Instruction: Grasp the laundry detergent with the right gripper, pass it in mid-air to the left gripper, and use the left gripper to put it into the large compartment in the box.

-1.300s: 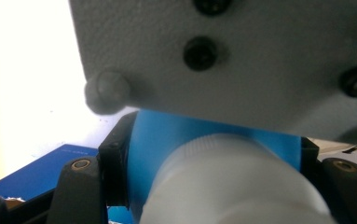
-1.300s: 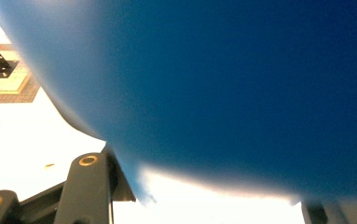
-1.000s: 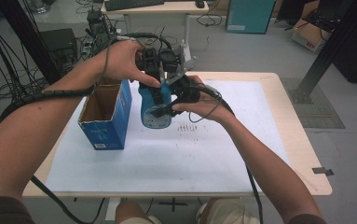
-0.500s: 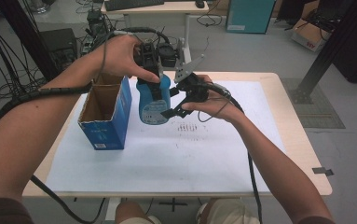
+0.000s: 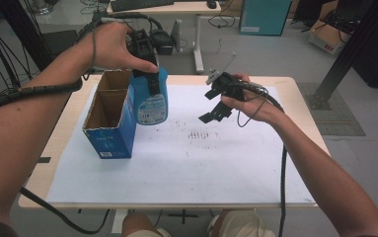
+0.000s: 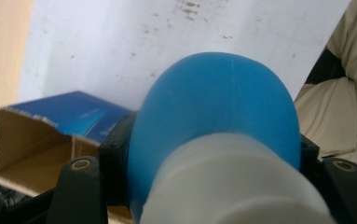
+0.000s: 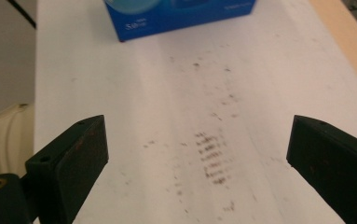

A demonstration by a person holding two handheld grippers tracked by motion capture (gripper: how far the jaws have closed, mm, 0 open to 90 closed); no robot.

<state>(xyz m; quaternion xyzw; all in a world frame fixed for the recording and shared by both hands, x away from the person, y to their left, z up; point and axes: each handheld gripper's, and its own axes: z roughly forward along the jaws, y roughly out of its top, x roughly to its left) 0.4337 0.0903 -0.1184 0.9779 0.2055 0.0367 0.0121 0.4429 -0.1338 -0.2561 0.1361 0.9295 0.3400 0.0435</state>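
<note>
The left gripper (image 5: 146, 59) clamps the neck of a blue bottle (image 5: 152, 101), holding it in the air just beside the open cardboard box (image 5: 108, 123) on the bench (image 5: 285, 84). The step in hand looks like packing the bottle into the box; next it must shift over an empty compartment and lower upright. The right gripper (image 5: 216, 96) hovers apart, jaws spread and empty. The bottle's label is too small to read, and the box's compartment floors are hidden.
</note>
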